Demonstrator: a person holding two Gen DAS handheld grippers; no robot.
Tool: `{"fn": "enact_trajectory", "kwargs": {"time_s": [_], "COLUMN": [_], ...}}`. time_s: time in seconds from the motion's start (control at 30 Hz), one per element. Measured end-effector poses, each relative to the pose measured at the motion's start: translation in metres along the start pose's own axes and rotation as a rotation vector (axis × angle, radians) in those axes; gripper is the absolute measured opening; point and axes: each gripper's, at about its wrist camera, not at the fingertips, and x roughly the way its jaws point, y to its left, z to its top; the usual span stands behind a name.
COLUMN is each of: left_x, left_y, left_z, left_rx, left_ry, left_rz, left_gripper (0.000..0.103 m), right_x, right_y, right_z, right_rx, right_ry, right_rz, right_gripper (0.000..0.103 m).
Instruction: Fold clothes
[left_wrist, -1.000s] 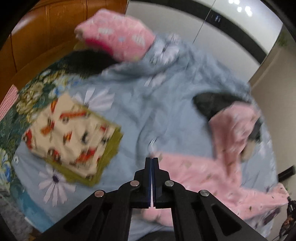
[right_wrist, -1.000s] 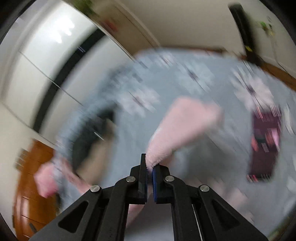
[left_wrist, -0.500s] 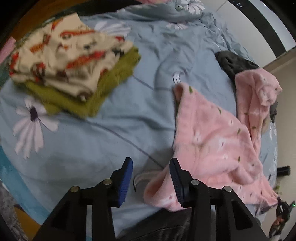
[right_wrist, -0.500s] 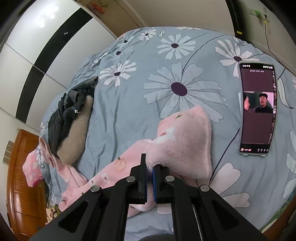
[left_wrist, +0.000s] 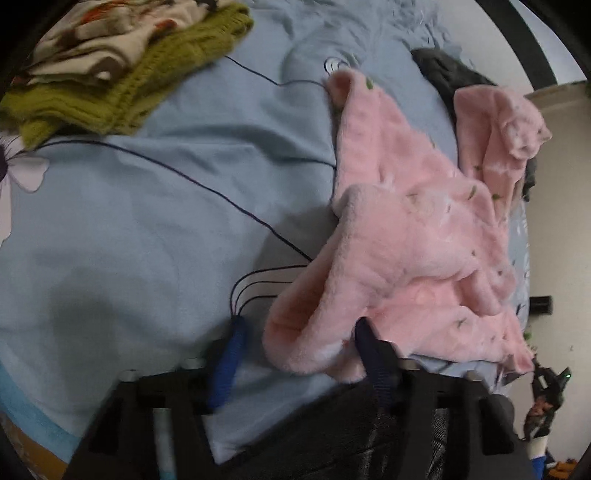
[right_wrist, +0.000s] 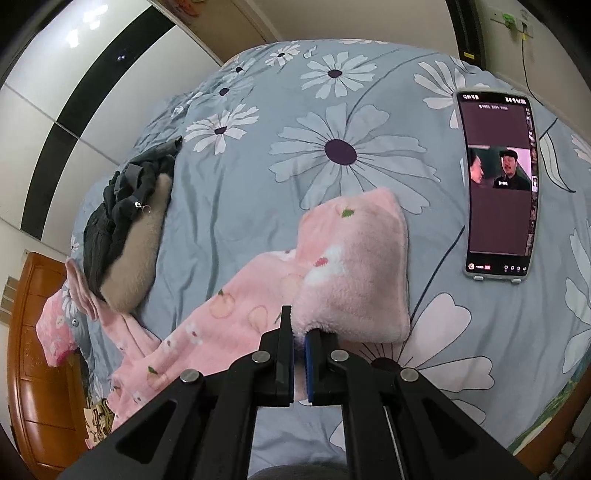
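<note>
A pink fleece garment (left_wrist: 413, 229) lies rumpled on the blue flowered bedspread (left_wrist: 147, 206). My left gripper (left_wrist: 301, 328) is open, its jaws wide apart, with a rolled edge of the pink garment lying between them. In the right wrist view the same pink garment (right_wrist: 347, 266) stretches from a folded end near me toward the left. My right gripper (right_wrist: 299, 332) is shut on the edge of that folded end.
A folded stack of an olive knit and a patterned cream garment (left_wrist: 122, 59) lies at the far left. A dark grey garment with beige lining (right_wrist: 129, 221) lies at the left. A phone (right_wrist: 498, 184) playing video lies at the right. A wooden bed frame (right_wrist: 40, 350) stands at the left.
My left gripper was shut a second ago, opened, and has moved closer to the pink garment's rolled edge. My right gripper stays shut on the garment, and the motion blur has settled.
</note>
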Motion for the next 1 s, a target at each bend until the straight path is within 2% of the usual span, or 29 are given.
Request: {"fn": "enact_trajectory", "kwargs": {"time_s": [0.07, 0.13, 0.23, 0.37, 0.43, 0.53, 0.57, 0.63, 0.7, 0.77, 0.83, 0.9, 1.0], "left_x": [-0.005, -0.012, -0.043, -0.114, -0.157, -0.199, -0.202, -0.186, -0.151, -0.116, -0.086, -0.068, -0.065], "left_y": [-0.011, -0.021, -0.039, -0.082, -0.101, -0.117, -0.119, -0.107, -0.072, -0.036, -0.003, 0.019, 0.035], "left_z": [0.004, 0.009, 0.027, 0.061, 0.075, 0.082, 0.082, 0.079, 0.069, 0.057, 0.042, 0.029, 0.023], "left_rx": [0.027, 0.043, 0.045, 0.126, 0.17, 0.256, 0.283, 0.299, 0.247, 0.157, 0.056, -0.019, -0.085], "left_ry": [-0.022, -0.051, -0.136, -0.293, -0.387, -0.468, -0.478, -0.435, -0.348, -0.257, -0.194, -0.174, -0.191], "left_rz": [0.035, 0.07, 0.077, 0.083, 0.048, 0.037, 0.055, 0.122, 0.194, 0.233, 0.232, 0.229, 0.196], "left_gripper": [0.03, 0.019, 0.017, 0.017, 0.016, 0.017, 0.017, 0.017, 0.017, 0.017, 0.017, 0.017, 0.017], "right_x": [-0.004, -0.007, -0.017, -0.046, -0.067, -0.094, -0.098, -0.084, -0.044, 0.0, 0.032, 0.043, 0.052], "right_y": [0.004, 0.009, 0.023, 0.049, 0.067, 0.078, 0.076, 0.062, 0.037, 0.008, -0.021, -0.034, -0.043], "right_z": [0.002, 0.007, 0.022, 0.052, 0.063, 0.061, 0.055, 0.035, 0.012, -0.013, -0.034, -0.04, -0.044], "right_rx": [-0.019, -0.037, -0.067, -0.101, -0.152, -0.208, -0.227, -0.257, -0.255, -0.225, -0.159, -0.11, -0.081], "right_ry": [-0.007, -0.015, -0.049, -0.124, -0.185, -0.283, -0.309, -0.268, -0.134, 0.01, 0.105, 0.131, 0.152], "right_rz": [-0.003, 0.002, 0.023, 0.127, 0.171, 0.252, 0.278, 0.262, 0.164, 0.061, 0.0, -0.027, -0.059], "right_gripper": [0.004, 0.004, 0.004, 0.004, 0.004, 0.004, 0.004, 0.004, 0.004, 0.004, 0.004, 0.004, 0.004]}}
